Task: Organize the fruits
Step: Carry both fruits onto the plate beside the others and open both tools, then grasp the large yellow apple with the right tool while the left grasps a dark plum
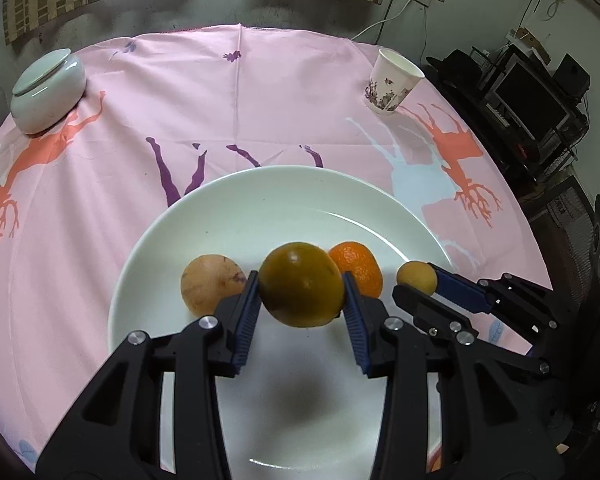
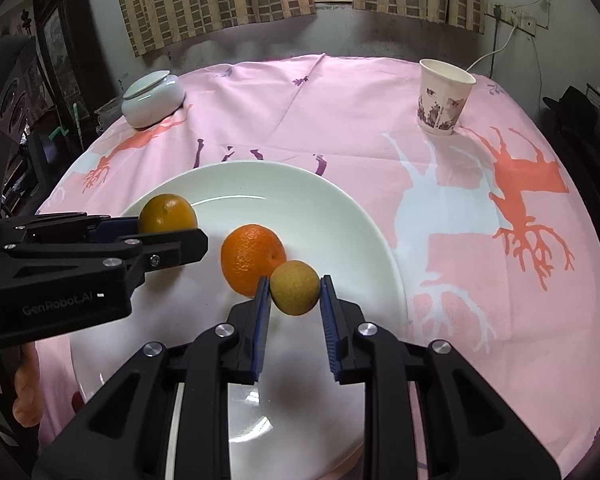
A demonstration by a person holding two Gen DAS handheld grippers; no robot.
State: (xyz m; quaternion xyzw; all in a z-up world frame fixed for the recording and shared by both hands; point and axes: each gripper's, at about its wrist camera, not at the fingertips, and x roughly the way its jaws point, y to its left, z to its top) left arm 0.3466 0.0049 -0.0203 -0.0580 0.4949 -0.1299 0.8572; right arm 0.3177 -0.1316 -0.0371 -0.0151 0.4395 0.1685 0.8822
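Fruits sit on or over white plate (image 1: 228, 208) at near edge of pink tablecloth (image 1: 100, 184). L gripper (image 1: 300, 300) fingers clamped on greenish-yellow citrus (image 1: 300, 284), held above plate, shadow beneath. R gripper (image 2: 295, 292) pinches small tan fruit (image 2: 295, 287) w/ both pads, also over plate. Just beyond: orange mandarin (image 2: 250, 258) resting on plate, and pale brownish round fruit (image 1: 210, 288) left of citrus, prob. touching plate but contact hidden. Far left: lidded ceramic jar (image 1: 48, 88). Far right: printed paper cup (image 1: 392, 82), upright.
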